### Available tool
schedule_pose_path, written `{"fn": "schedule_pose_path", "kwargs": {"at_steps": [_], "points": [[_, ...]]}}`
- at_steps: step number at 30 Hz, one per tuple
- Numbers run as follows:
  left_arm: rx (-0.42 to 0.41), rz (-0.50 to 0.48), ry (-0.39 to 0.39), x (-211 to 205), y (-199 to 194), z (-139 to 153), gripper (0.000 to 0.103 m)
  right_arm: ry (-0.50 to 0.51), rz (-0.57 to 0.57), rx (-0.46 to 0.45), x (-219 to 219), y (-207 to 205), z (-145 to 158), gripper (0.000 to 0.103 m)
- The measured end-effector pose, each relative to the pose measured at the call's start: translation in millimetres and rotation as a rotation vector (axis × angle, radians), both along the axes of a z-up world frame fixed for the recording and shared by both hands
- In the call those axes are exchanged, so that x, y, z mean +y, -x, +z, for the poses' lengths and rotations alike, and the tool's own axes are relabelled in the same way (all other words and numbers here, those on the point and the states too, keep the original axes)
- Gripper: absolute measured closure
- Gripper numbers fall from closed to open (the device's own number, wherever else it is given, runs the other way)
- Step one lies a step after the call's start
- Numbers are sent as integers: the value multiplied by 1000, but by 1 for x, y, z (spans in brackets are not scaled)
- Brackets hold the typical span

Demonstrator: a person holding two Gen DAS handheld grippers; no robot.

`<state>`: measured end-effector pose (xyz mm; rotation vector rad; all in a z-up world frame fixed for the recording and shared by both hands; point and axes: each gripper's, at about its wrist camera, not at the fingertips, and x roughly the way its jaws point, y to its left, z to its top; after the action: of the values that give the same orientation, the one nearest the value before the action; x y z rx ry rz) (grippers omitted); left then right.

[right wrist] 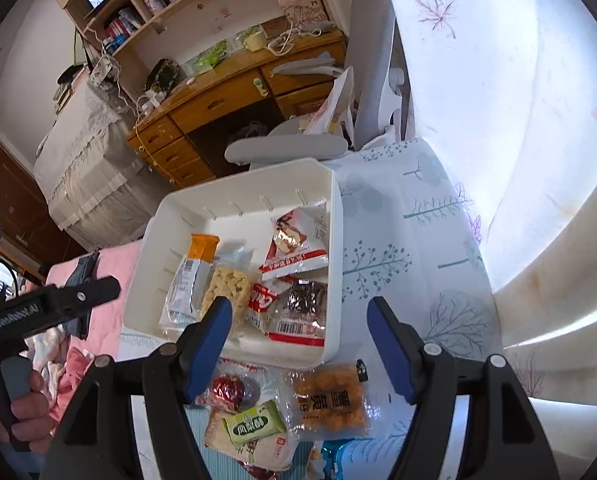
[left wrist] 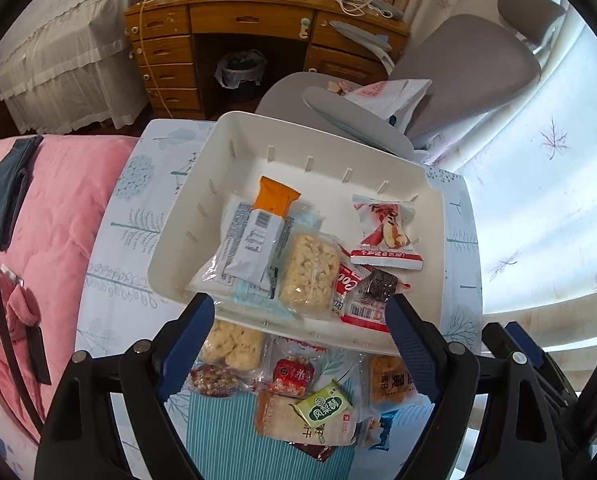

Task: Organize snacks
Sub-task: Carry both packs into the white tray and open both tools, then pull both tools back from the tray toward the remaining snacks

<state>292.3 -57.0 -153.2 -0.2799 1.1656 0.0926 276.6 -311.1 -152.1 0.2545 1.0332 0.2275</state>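
Note:
A white bin (left wrist: 234, 128) stands on the tree-print tablecloth (left wrist: 138, 208). It holds an orange-topped packet (left wrist: 272, 204), a puffed rice bar (left wrist: 310, 268), a red date packet (left wrist: 382, 228) and a dark square snack (left wrist: 380, 284). My left gripper (left wrist: 298, 300) hovers open over the bin's near rim, touching nothing. Loose snacks lie in front of the bin: a green packet (left wrist: 326, 404), a red sweet (left wrist: 292, 376) and an orange puff bag (left wrist: 390, 380). My right gripper (right wrist: 298, 304) is open above the bin (right wrist: 336, 240), over the near right corner. Below it lie the green packet (right wrist: 254, 424) and the orange puff bag (right wrist: 330, 396).
A grey office chair (left wrist: 458, 64) with a white bag on its seat stands behind the table, and a wooden desk (left wrist: 234, 20) beyond it. A pink quilt (left wrist: 58, 208) lies to the left. A pale leaf-print curtain (right wrist: 498, 100) hangs on the right. A hand (right wrist: 26, 408) holds the left gripper's handle.

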Motion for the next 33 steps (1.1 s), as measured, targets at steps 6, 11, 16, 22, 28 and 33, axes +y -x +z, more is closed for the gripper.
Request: {"fn": "schedule_pose_path", "kwargs": {"at_steps": [6, 11, 16, 22, 28, 33], "points": [[14, 40, 11, 15, 16, -5, 16, 31, 14, 22, 1, 7, -4, 24], [0, 67, 33, 23, 34, -10, 15, 36, 9, 55, 0, 20, -14, 24], [27, 70, 57, 30, 58, -25, 13, 33, 18, 96, 0, 37, -23, 24], [49, 76, 135, 38, 85, -48, 13, 22, 16, 153, -1, 58, -37, 23], [72, 55, 166, 39, 103, -67, 13, 47, 13, 195, 3, 81, -56, 23], [110, 51, 206, 38, 111, -87, 13, 68, -1, 225, 6, 98, -72, 23]]}}
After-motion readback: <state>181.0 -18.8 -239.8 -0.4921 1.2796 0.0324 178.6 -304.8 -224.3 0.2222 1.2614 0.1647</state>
